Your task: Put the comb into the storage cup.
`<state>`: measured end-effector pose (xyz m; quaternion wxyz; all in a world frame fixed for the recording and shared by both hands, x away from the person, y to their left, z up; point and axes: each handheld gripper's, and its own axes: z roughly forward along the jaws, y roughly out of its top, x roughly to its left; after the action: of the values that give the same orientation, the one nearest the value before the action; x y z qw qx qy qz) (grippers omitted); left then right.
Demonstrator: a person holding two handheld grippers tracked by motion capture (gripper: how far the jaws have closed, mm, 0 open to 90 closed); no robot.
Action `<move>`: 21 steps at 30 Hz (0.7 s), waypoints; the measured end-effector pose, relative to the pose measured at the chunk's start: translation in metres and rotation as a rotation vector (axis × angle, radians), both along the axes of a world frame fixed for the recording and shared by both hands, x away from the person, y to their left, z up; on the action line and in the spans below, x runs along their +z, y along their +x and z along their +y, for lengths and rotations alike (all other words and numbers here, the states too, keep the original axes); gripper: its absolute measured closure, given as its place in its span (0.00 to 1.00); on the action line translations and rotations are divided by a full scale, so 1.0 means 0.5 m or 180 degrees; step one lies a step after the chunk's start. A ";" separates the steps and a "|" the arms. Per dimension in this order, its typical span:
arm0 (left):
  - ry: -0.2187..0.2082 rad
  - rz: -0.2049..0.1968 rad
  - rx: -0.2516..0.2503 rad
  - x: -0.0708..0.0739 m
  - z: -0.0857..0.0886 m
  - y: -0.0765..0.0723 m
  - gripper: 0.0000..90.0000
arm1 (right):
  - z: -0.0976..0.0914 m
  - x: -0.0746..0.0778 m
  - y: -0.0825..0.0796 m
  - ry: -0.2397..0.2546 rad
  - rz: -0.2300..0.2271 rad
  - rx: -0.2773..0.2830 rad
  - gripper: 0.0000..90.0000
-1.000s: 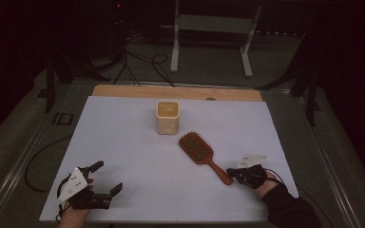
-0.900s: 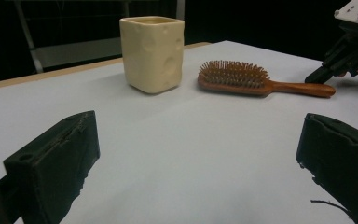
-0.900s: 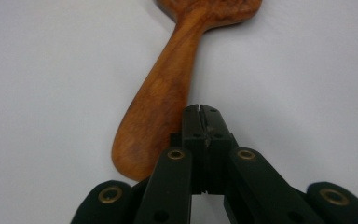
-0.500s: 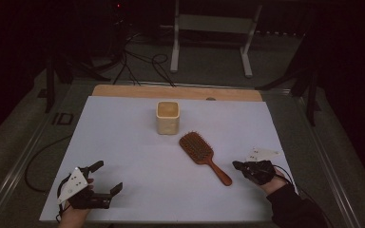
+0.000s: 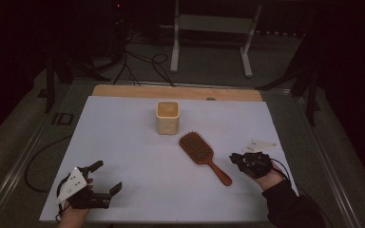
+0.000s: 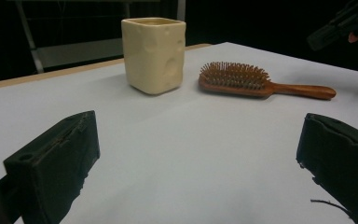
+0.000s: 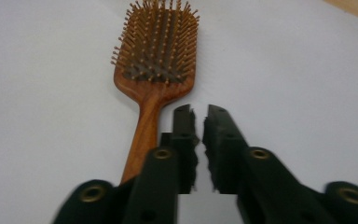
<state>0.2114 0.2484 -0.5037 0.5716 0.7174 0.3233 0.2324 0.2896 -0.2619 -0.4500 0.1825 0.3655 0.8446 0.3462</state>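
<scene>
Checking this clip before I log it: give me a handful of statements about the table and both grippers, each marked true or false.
1. The hairbrush lies bristles up on the white sheet. True.
2. The right gripper is clamped on the brush handle. False: its jaws stand a narrow slit apart with nothing between them, and the handle lies beside them on the sheet.
3. The cream cup stands upright, beyond the brush head. True.
4. The left gripper has its jaws shut. False: they stand wide apart over bare sheet.
5. The brush is inside the cup. False: it lies on the sheet, apart from the cup.
</scene>
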 end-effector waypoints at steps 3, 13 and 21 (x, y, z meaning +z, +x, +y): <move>0.0007 0.0003 -0.0006 0.000 0.000 0.000 0.00 | 0.015 0.003 0.003 -0.0041 0.0037 -0.0006 0.83; 0.0003 0.0001 -0.0021 0.000 -0.001 0.000 0.00 | 0.059 -0.004 0.015 -0.0039 0.0344 0.0093 0.37; 0.0010 0.0009 -0.0026 -0.001 -0.001 0.000 0.00 | 0.094 -0.019 0.035 -0.0143 0.0527 0.0081 0.10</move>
<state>0.2112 0.2480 -0.5042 0.5710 0.7199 0.3208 0.2297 0.3071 -0.2147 -0.4595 0.1158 0.3779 0.8689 0.2980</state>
